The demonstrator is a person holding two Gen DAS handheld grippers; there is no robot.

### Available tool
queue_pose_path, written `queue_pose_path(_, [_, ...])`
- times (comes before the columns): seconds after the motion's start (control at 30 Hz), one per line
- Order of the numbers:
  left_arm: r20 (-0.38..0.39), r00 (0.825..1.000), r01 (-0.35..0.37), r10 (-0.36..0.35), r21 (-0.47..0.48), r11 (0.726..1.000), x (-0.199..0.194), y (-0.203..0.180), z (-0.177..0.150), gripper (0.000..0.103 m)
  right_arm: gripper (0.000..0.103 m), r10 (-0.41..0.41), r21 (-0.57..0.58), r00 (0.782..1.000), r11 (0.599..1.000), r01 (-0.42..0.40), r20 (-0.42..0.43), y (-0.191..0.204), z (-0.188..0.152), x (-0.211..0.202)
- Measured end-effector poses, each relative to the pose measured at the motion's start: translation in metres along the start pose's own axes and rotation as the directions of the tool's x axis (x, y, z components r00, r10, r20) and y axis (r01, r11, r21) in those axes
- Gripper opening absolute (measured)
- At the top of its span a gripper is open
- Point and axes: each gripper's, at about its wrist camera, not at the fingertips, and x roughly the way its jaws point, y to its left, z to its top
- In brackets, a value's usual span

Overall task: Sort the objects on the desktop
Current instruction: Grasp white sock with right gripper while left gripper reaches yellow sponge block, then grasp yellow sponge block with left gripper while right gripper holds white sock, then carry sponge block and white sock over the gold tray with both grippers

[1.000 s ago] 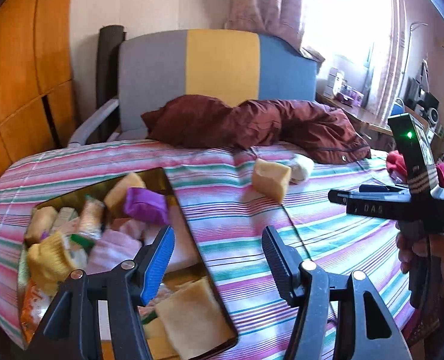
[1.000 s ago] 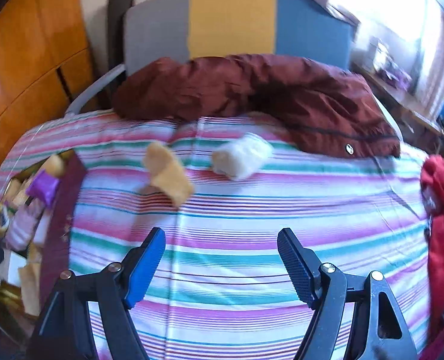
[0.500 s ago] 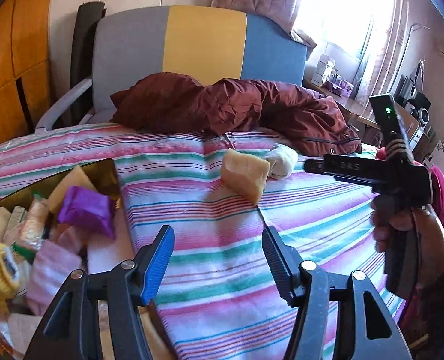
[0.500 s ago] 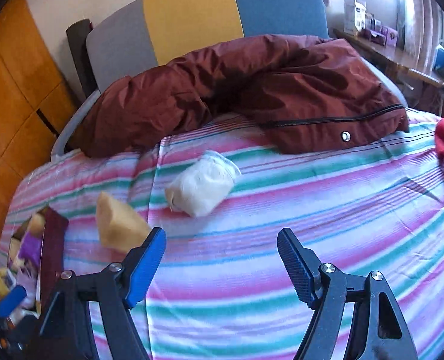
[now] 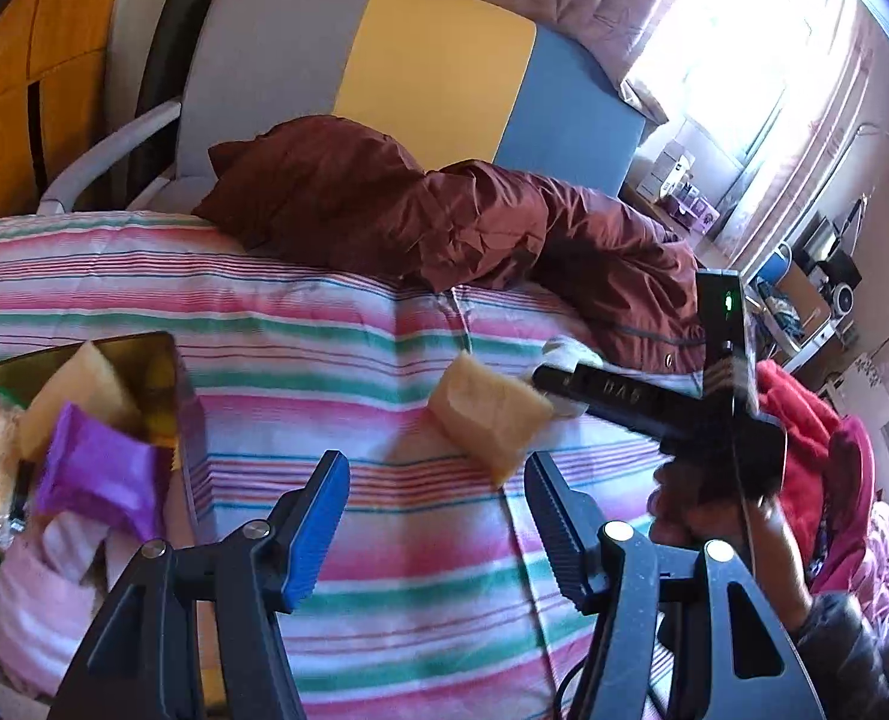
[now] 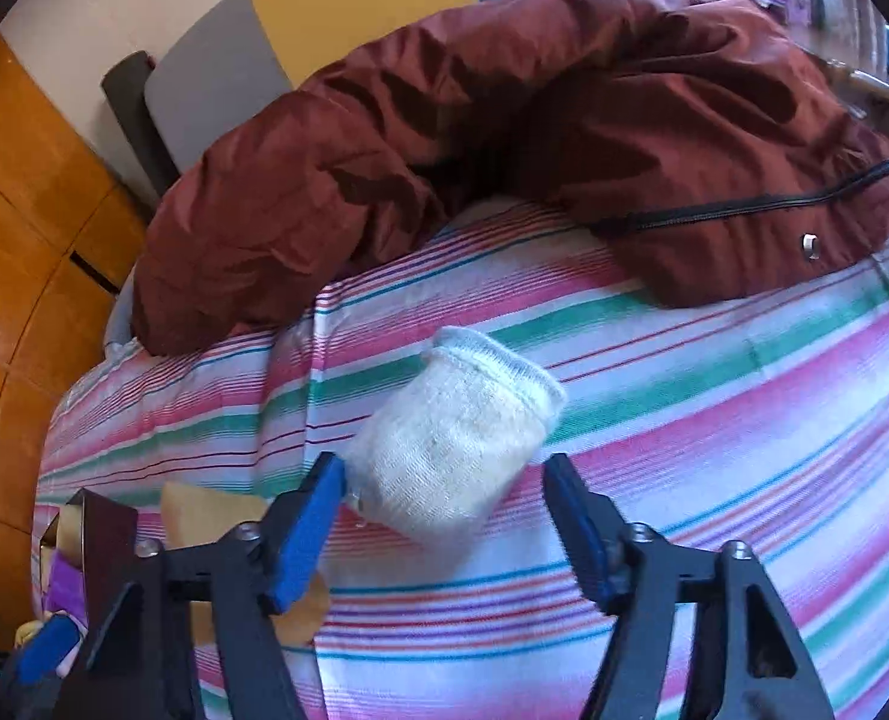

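Rolled sock: though it looks light and soft, the cream knitted sock bundle (image 6: 456,438) will squash under pressure; it lies on the striped pink, green and white bedspread (image 6: 714,420), just below the maroon padded jacket (image 6: 564,138).
Where to hold: across the thick middle of the roll, not the ribbed cuff, which could unroll, I judge.
Right gripper: the right gripper (image 6: 444,516) is closing, the sock's near end between its jaws; the blue pad looks to be at its side, but no firm pinch shows.
Yellow block: a tan spongy block (image 5: 489,417) on the bedspread, probably light and springy; best taken across its flat faces.
Left gripper: the left gripper (image 5: 438,516) is spread and empty, just short of the block.
Hard to see: the sock is mostly hidden in the left view by the other tool; the gold tray (image 5: 144,345) is cut off, its contents jumbled.
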Motion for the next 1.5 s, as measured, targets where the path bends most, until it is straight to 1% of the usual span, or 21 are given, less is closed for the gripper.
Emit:
queue_pose_path(0.07, [-0.008,1.000,0.021,-0.022,-0.023,1.000,0.007,0.001,0.005,0.061,0.060,-0.020,-0.036,1.000,0.999,0.021,0.016,0.004,-0.001,-0.001])
queue_pose_path(0.2, [-0.021,0.998,0.060,-0.061,-0.067,0.996,0.021,0.001,0.015,0.061,0.057,0.001,-0.019,1.000,1.000,-0.001,0.022,-0.002,-0.007,-0.006])
queue_pose_path(0.3, [-0.039,0.995,0.084,-0.088,-0.095,0.992,0.035,-0.001,0.022,0.061,0.056,-0.017,-0.031,0.999,0.999,0.019,0.039,-0.006,-0.012,-0.013])
queue_pose_path(0.53, [-0.054,0.994,0.092,-0.098,-0.107,0.990,0.059,-0.016,0.029,0.062,0.056,-0.037,-0.039,0.997,0.998,0.039,0.064,-0.020,-0.029,-0.032])
queue_pose_path(0.6, [-0.069,0.992,0.099,-0.107,-0.113,0.989,0.066,-0.020,0.030,0.069,0.056,-0.048,-0.044,0.996,0.998,0.051,0.070,-0.023,-0.035,-0.037])
queue_pose_path(0.63, [-0.073,0.991,0.099,-0.108,-0.114,0.989,0.070,-0.022,0.030,0.070,0.056,-0.056,-0.046,0.996,0.997,0.060,0.071,-0.025,-0.038,-0.039])
queue_pose_path(0.7, [-0.080,0.992,0.084,-0.093,-0.103,0.991,0.077,-0.027,0.030,0.072,0.056,-0.050,-0.039,0.996,0.998,0.053,0.068,-0.030,-0.042,-0.041])
queue_pose_path(0.8, [-0.107,0.992,0.062,-0.073,-0.100,0.993,0.091,-0.030,0.027,0.072,0.057,-0.039,-0.027,0.997,0.999,0.041,0.070,-0.033,-0.046,-0.043])
queue_pose_path(0.87, [-0.118,0.992,0.030,-0.040,-0.084,0.996,0.099,-0.030,0.025,0.069,0.057,-0.041,-0.031,0.996,0.999,0.044,0.073,-0.033,-0.048,-0.044])
queue_pose_path(0.9, [-0.130,0.991,0.015,-0.024,-0.072,0.997,0.103,-0.030,0.023,0.065,0.057,-0.044,-0.033,0.996,0.998,0.046,0.074,-0.032,-0.048,-0.044])
queue_pose_path(0.97, [-0.148,0.989,0.014,-0.022,-0.060,0.998,0.111,-0.028,0.019,0.060,0.057,-0.048,-0.037,0.996,0.998,0.051,0.077,-0.031,-0.048,-0.044])
queue_pose_path(1.0, [-0.145,0.989,0.026,-0.035,-0.061,0.998,0.112,-0.025,0.018,0.058,0.057,-0.049,-0.038,0.996,0.998,0.052,0.080,-0.031,-0.049,-0.044])
queue_pose_path(1.1, [-0.129,0.991,0.025,-0.028,-0.024,0.999,0.107,-0.027,0.015,0.053,0.056,-0.050,-0.039,0.995,0.998,0.053,0.082,-0.031,-0.051,-0.046])
queue_pose_path(1.23, [-0.083,0.997,0.003,0.002,0.059,0.998,0.088,-0.037,0.010,0.053,0.056,-0.043,-0.041,0.996,0.998,0.046,0.078,-0.028,-0.057,-0.051])
queue_pose_path(1.37, [-0.017,1.000,-0.017,0.019,0.123,0.992,0.054,-0.045,0.005,0.053,0.056,-0.028,-0.036,0.997,0.999,0.031,0.075,-0.023,-0.065,-0.058])
queue_pose_path(1.5, [0.044,0.998,-0.049,0.042,0.161,0.986,0.022,-0.047,0.001,0.053,0.056,-0.009,-0.046,0.997,0.999,0.013,0.073,-0.013,-0.075,-0.065])
